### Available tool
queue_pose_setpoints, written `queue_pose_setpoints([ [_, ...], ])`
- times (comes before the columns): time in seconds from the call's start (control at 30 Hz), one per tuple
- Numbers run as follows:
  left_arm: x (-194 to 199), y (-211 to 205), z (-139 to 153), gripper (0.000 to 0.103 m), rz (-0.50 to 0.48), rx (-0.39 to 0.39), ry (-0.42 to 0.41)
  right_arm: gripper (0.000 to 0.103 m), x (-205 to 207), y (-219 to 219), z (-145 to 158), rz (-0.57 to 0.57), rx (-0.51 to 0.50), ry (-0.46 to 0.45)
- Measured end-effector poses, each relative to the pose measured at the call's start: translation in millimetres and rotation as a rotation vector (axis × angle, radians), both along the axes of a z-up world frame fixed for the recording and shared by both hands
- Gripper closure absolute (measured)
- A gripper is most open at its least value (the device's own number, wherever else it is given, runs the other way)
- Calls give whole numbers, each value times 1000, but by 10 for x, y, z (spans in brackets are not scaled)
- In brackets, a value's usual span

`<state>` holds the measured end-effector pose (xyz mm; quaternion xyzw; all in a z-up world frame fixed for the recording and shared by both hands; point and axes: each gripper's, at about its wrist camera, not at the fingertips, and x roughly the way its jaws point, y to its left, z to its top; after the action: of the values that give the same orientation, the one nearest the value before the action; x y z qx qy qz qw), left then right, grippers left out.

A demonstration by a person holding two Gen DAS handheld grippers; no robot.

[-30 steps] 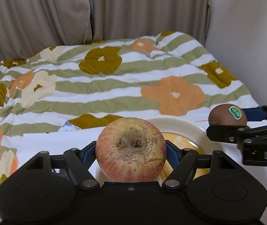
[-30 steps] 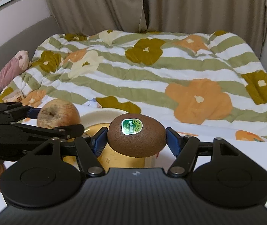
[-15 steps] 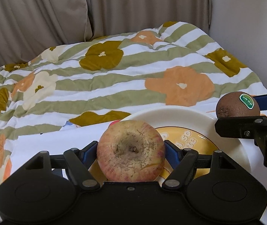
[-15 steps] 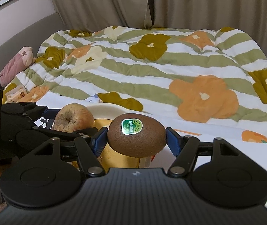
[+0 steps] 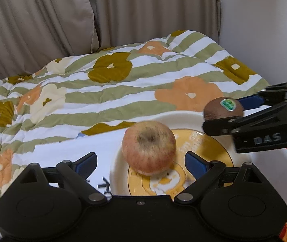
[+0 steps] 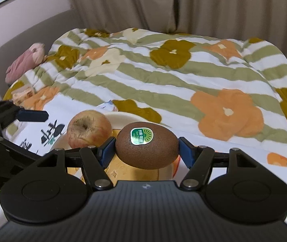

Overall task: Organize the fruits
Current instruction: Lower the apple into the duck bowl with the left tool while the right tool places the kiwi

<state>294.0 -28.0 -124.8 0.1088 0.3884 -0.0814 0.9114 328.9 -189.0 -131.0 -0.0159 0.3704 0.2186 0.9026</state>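
Left wrist view: the left gripper (image 5: 140, 161) is seen with its jaws opening, both pads clear of the apple (image 5: 149, 146), which sits on the yellow-centred plate (image 5: 183, 119) laid on a flowered quilt (image 5: 103, 92). To the right, above the plate's rim, the kiwi (image 5: 223, 109) is clamped between the pads of the right gripper (image 6: 146, 151).

Left gripper (image 5: 141, 162) fingers opening, clear of apple; right gripper (image 6: 146, 150) clamped.
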Motion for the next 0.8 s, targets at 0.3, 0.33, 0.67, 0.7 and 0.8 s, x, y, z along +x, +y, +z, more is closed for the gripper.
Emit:
queue_pose_setpoints([
  [0.3,-228,85,-18,7,47,-23,31,21,-5,278,-262,160,-142,-74],
  [0.33,-249,91,-14,7,51,-23,30,21,-6,306,-288,173,-156,-83],
  [0.67,-387,145,-23,7,100,-22,34,4,-71,458,-396,212,-227,-169],
  [0.7,-402,155,-17,7,107,-23,33,0,-80,465,-388,206,-235,-185],
  [0.8,-468,177,19,7,127,-25,23,0,-85,432,-346,206,-217,-189],
])
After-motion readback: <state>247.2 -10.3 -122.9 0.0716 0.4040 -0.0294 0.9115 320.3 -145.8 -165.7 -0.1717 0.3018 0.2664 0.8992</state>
